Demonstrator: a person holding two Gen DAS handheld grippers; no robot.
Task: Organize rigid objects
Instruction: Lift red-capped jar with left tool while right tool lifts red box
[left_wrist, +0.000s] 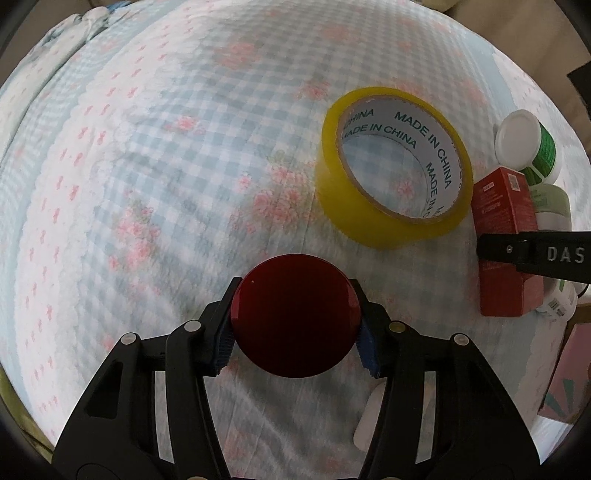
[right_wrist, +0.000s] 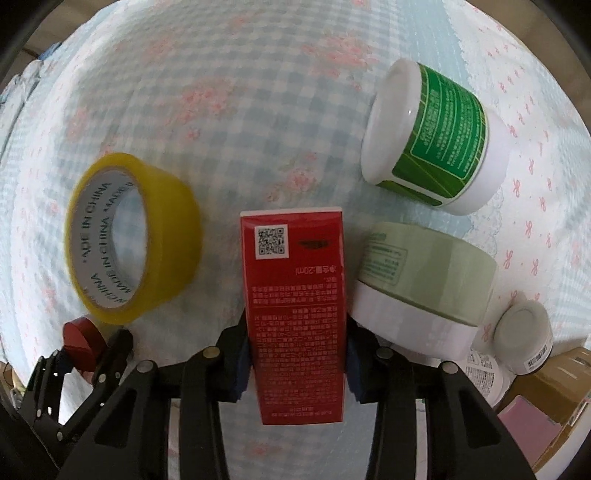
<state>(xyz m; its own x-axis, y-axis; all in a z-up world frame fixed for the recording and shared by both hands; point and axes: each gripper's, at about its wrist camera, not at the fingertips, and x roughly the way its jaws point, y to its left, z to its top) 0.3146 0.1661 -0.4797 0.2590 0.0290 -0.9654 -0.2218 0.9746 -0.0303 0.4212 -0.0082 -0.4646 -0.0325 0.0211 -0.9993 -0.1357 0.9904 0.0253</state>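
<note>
Nearest the left wrist camera, the left hand-held gripper (left_wrist: 295, 328) is clamped across the sides of a dark red round lid-topped jar (left_wrist: 295, 315) that sits on the checked bedspread (left_wrist: 147, 184); its glossy surface looks slippery, so gripping at the widest part seems sensible. In the right wrist view, the right hand-held gripper (right_wrist: 295, 363) is pressed on the long faces of a red carton (right_wrist: 295, 295) lying on the bed, which is probably light and would crush if squeezed hard. Just right of the carton is a pale green jar (right_wrist: 424, 280) on its side, closed, contents unseen. Left of the carton lies a yellow tape roll (right_wrist: 133, 236), stiff and open-cored. Farther off rests a white tub with a green label (right_wrist: 432, 136), lid on.
</note>
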